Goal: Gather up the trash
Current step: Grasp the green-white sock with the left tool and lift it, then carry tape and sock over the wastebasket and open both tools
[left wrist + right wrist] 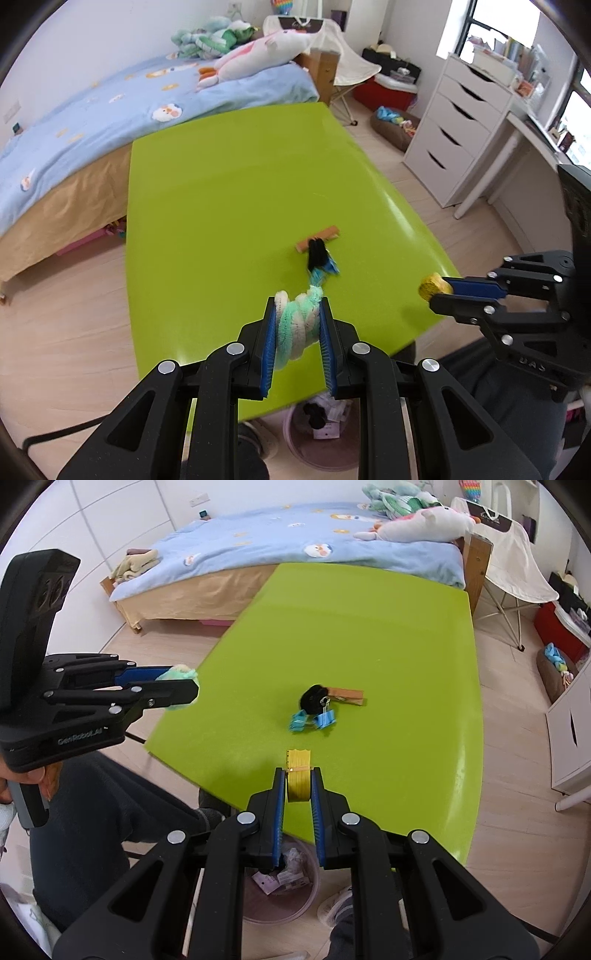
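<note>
Now both tongs carry trash: left tongs (297, 325) clench fuzzy green-white wire (295, 323), right tongs (298, 786) grip yellow roll (298, 781); next, release over bin (280, 882) at bottom centre.

A home bedroom. A bed (92, 122) with a light-blue cartoon-print duvet (295, 542) carries plush toys (258, 51) at its head. A white chest of drawers (454, 125) stands below a window (476, 22); a folding chair (513, 565) occupies the corner. Light wood flooring (74, 339) surrounds a lime-green desk (229, 177), with a waste bin (280, 897) beneath its near edge.
</note>
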A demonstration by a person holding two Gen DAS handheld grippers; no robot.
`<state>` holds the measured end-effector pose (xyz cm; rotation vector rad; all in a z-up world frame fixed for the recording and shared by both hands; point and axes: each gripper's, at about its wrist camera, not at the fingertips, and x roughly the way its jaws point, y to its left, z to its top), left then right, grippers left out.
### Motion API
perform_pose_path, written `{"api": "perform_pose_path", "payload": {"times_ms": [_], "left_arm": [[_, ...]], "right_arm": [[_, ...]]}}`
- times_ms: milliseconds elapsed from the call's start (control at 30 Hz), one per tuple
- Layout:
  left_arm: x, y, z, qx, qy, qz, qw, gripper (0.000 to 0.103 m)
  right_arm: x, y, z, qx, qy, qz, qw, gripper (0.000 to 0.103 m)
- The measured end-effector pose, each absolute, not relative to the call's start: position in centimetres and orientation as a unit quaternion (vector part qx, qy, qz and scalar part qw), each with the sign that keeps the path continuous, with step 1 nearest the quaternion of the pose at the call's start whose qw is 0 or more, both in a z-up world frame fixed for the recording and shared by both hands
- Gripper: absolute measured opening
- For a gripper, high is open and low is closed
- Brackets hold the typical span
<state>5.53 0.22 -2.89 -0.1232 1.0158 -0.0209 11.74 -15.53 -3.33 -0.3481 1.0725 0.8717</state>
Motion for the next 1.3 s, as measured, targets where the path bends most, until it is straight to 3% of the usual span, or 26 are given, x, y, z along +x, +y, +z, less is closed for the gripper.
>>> {"api": "perform_pose_path", "payload": {"times_ms": [933, 1000, 1100, 1233, 1267, 1300], "left_arm": [[-5.6, -5.4, -4.0, -0.05, 0.483, -0.069, 0.872, 0.021], [-5.8, -5.6, -4.1, -0.049, 0.483, -0.075, 0.871, 0.026], [-5.7, -5.8, -4.3, -0.047, 0.487, -0.079, 0.869, 0.042], [-6.0, -5.4, -4.5, -0.056, 0.483, -0.066, 0.872, 0.079], [-6.1, -5.2, -4.4, -0.061, 0.476, -0.064, 0.875, 0.086], [-6.2, -5.1, -4.3, -0.062, 0.473, -0.063, 0.876, 0.086]], "right_arm": [[1.2, -21.7, -1.3, -0.13, 0.48, 0.411, 0.764, 0.013], [1.1, -21.9, -1.3, -0.128, 0.48, 0.411, 0.765, 0.013], [1.0, -21.9, -1.3, -0.124, 0.482, 0.411, 0.764, 0.013], [0.8, -22.0, -1.1, -0.121, 0.48, 0.413, 0.764, 0.013], [0.8, -22.0, -1.1, -0.121, 0.48, 0.414, 0.764, 0.013], [0.7, -22.0, -1.1, -0.121, 0.48, 0.414, 0.764, 0.013]]}}
